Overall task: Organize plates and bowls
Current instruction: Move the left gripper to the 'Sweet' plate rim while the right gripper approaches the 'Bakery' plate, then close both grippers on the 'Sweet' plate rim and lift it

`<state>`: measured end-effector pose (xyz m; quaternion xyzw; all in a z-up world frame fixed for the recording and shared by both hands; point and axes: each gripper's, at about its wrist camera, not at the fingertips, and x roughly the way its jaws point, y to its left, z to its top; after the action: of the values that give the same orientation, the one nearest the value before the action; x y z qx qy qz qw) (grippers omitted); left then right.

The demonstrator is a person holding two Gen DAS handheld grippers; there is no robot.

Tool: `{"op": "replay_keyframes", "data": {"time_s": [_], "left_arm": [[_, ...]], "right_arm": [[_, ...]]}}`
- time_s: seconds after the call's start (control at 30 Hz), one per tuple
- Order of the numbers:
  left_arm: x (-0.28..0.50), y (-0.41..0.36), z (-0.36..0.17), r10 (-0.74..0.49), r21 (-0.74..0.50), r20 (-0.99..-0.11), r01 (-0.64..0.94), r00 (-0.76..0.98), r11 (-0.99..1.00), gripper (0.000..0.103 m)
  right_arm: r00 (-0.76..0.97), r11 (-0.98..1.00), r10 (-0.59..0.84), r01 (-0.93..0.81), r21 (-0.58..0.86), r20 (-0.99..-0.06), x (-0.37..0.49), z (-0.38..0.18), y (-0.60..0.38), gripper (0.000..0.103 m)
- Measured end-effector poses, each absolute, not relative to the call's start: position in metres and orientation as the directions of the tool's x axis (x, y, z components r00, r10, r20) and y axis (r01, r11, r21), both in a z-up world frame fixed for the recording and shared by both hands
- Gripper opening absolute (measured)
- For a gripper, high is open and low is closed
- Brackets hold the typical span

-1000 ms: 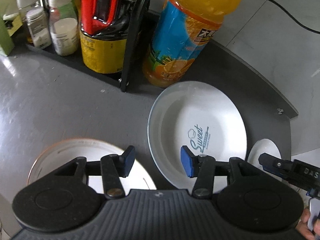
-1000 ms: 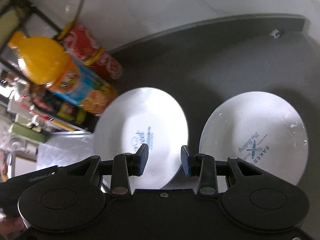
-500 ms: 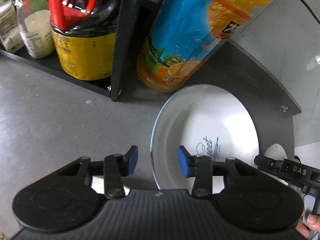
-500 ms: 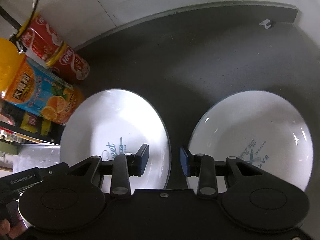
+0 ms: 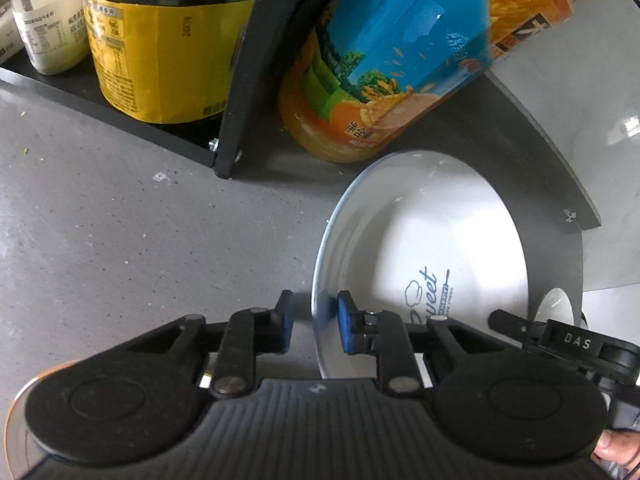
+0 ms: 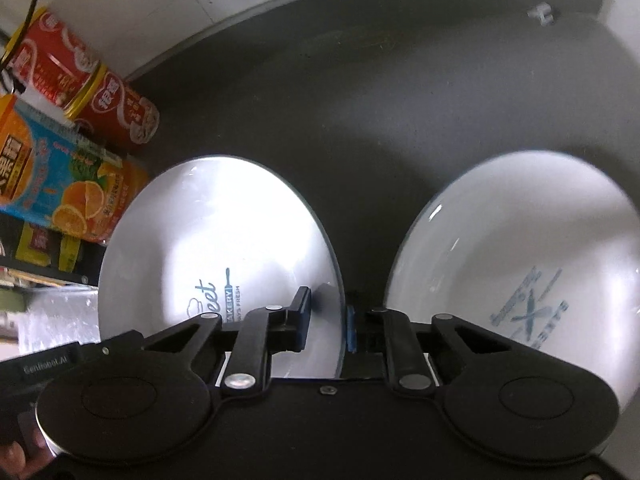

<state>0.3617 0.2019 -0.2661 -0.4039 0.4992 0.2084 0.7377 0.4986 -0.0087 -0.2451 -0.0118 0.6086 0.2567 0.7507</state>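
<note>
Blue pads frame the rim on both sides: your left gripper (image 5: 312, 322) has its jaws part-open astride the near-left edge of the Sweet plate (image 5: 424, 248), one pad inside the well, one outside, not yet pinching as far as I can tell. Your right gripper (image 6: 326, 322) straddles the opposite edge of that same plate the same way, jaws narrow but with daylight on the inner pad. Beyond the Sweet plate on its right lies the second white plate (image 6: 520, 248), just beside it, not touching. Behind the Sweet plate stands the orange juice bottle (image 5: 384, 80), close to its far rim, with red cans (image 6: 80, 80) further back. Glazed ceramic looks slick, stiff and chippable, so bite squarely on the rim, close gently, and lift level onto its neighbour.
</note>
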Motion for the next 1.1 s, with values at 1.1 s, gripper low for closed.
{"op": "replay_keyframes", "data": {"time_s": [1.1], "left_arm": [[0.322, 0.197, -0.220, -0.058, -0.440, -0.871, -0.724, 0.487, 0.532, 0.011]], "right_arm": [[0.098, 0.769, 0.555, -0.439, 0.464, -0.826, 0.457, -0.193, -0.051, 0.007]]}}
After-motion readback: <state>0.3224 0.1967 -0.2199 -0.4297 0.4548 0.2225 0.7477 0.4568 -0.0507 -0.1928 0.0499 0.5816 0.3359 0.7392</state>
